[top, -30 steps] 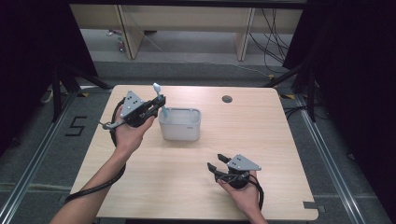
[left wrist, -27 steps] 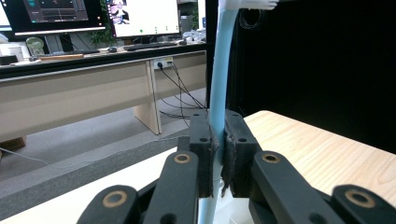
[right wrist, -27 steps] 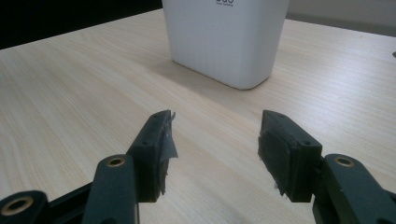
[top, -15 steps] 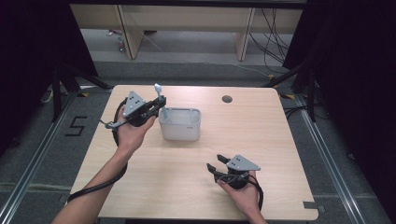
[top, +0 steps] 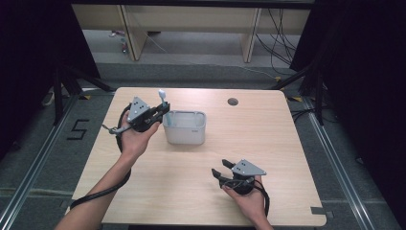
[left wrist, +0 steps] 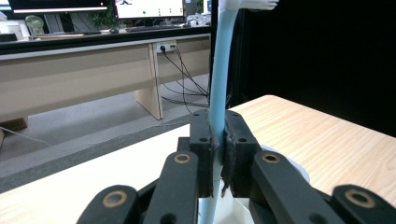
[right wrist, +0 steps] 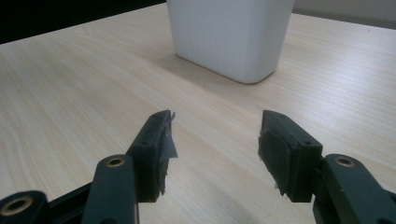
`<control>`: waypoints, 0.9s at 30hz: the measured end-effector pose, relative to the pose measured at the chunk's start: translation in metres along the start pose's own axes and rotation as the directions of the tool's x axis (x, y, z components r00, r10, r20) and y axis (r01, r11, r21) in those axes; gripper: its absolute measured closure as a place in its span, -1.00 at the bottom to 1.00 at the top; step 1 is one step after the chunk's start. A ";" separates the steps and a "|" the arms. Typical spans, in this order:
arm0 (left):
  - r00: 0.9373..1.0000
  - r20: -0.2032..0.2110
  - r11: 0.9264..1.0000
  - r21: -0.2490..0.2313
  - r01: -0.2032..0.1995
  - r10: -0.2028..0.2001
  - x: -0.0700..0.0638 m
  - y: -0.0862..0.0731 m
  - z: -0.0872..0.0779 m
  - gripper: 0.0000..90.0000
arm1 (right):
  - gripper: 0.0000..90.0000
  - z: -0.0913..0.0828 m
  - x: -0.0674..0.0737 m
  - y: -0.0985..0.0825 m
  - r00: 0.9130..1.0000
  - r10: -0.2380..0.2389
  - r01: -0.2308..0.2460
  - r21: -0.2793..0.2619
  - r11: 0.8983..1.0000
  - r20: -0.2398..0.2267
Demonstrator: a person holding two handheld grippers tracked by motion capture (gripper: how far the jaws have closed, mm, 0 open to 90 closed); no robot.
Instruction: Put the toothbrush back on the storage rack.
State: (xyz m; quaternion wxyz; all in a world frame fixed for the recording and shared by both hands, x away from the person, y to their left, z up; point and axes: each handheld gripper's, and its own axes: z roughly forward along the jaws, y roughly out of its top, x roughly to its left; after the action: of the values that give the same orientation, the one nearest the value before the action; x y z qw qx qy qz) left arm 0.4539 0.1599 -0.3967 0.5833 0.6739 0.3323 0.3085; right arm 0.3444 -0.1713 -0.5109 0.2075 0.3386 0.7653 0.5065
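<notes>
Left gripper (top: 160,111) clamped on a pale blue toothbrush (left wrist: 219,84): a slim, smooth plastic handle, upright between the black pads, rising past the top of the left gripper view to a white head (top: 162,93) with bristles just visible at the upper edge. Lower end of the handle hanging below the pads, over the left rim of a white container (top: 185,128). Container just beside the left gripper, on its right in the high view: rounded corners, open top, plain matt walls, standing on the table. Right gripper (top: 221,172) well apart from it, near the table's near edge, held low in the person's right hand (top: 246,199), jaws spread wide with nothing between them; worn black pads (right wrist: 161,151) frayed at the edges. Same container (right wrist: 231,35) ahead of the right gripper, beyond its open jaws, casting a soft shadow on the wood. Table (top: 268,139) of light wood grain with rounded corners and a round cable port (top: 233,101) far beyond the right gripper. Grey floor around it, a painted number (top: 77,129) out to the left of the left gripper, black curtains on both sides, light wooden desks (top: 191,19) and loose cables (top: 282,43) behind. Monitors (left wrist: 140,7) on the far desk in the left gripper view.
</notes>
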 end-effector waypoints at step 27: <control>1.000 -0.005 0.998 0.052 0.029 -0.029 0.004 -0.023 0.008 0.84 | 0.00 0.002 0.001 -0.002 1.000 0.016 -0.016 0.010 1.000 -0.016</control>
State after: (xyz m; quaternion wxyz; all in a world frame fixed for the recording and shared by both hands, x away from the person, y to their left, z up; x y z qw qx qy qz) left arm 0.4603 0.1607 -0.4201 0.5693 0.6834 0.3511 0.2926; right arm 0.3443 -0.1702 -0.5138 0.1953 0.3417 0.7668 0.5070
